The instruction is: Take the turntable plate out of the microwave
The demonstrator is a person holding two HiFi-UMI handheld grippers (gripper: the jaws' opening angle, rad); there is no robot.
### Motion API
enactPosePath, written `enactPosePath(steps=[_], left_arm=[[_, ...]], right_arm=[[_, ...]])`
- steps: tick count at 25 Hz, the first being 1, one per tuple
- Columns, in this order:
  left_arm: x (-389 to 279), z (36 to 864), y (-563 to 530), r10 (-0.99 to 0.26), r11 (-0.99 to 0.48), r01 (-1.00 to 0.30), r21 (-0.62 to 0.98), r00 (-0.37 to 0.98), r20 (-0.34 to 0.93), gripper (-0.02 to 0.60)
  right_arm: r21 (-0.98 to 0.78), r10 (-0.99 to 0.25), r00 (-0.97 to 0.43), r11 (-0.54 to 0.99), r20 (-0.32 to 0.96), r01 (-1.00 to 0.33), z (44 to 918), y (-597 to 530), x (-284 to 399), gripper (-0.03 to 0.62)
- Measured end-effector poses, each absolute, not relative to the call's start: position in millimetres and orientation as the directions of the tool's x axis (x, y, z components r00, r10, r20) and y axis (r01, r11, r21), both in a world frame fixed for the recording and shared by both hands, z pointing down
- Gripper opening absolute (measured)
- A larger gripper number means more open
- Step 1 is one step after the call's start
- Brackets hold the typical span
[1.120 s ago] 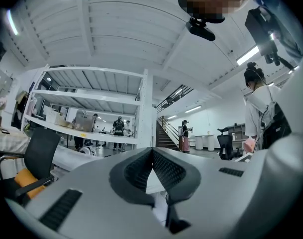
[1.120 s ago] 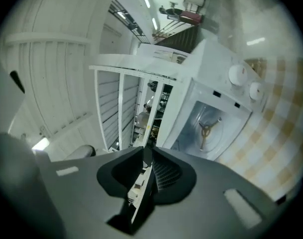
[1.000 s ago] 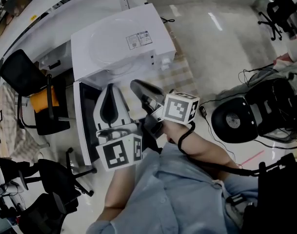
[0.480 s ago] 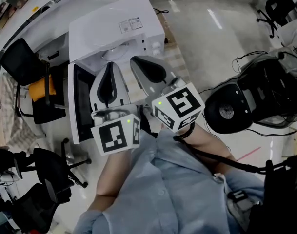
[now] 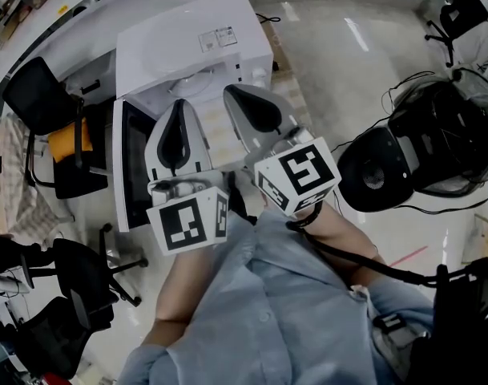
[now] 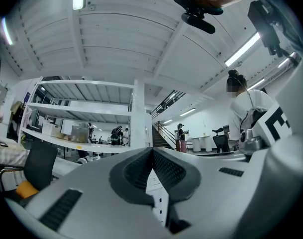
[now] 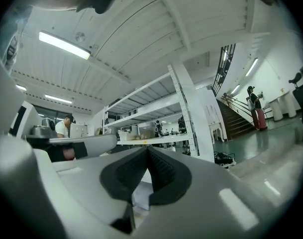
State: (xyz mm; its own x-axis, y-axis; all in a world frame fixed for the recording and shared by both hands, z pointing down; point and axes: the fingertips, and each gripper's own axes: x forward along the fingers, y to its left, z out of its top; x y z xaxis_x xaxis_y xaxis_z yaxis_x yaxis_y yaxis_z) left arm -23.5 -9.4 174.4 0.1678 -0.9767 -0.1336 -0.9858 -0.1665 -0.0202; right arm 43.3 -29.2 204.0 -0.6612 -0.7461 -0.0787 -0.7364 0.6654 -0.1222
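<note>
The white microwave (image 5: 191,38) sits low in front of me, its door (image 5: 125,167) swung open to the left. A faint round clear outline (image 5: 187,87) lies on its top and may be the glass plate; I cannot tell for sure. The cavity is hidden behind my grippers. My left gripper (image 5: 178,104) hangs over the open front, shut and empty, its pads meeting (image 6: 152,152). My right gripper (image 5: 231,92) hangs beside it, raised level; its jaws have just closed and stand shut on nothing (image 7: 147,151). A strip of white microwave wall (image 6: 155,190) shows below the left jaws.
Black office chairs (image 5: 43,107) and an orange item (image 5: 67,144) stand at the left. A round black machine (image 5: 380,175) with cables stands at the right on the shiny floor. The microwave rests on a checkered mat (image 5: 290,107). Shelving (image 7: 151,118) and people stand far off.
My right gripper has risen, rolled so its marker cube faces up, and closed. The left gripper shifted slightly up and forward. Both now stand side by side over the microwave's front.
</note>
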Motion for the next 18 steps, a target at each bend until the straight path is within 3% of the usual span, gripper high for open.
enactPosePath(steps=[18], left_arm=[[-32, 172, -11, -0.977, -0.173, -0.985, -0.017, 0.174, -0.125, 0.008]], right_arm=[[-0.109, -0.726, -0.680, 0.687, -0.098, -0.718, 196, -27, 31, 0.000]])
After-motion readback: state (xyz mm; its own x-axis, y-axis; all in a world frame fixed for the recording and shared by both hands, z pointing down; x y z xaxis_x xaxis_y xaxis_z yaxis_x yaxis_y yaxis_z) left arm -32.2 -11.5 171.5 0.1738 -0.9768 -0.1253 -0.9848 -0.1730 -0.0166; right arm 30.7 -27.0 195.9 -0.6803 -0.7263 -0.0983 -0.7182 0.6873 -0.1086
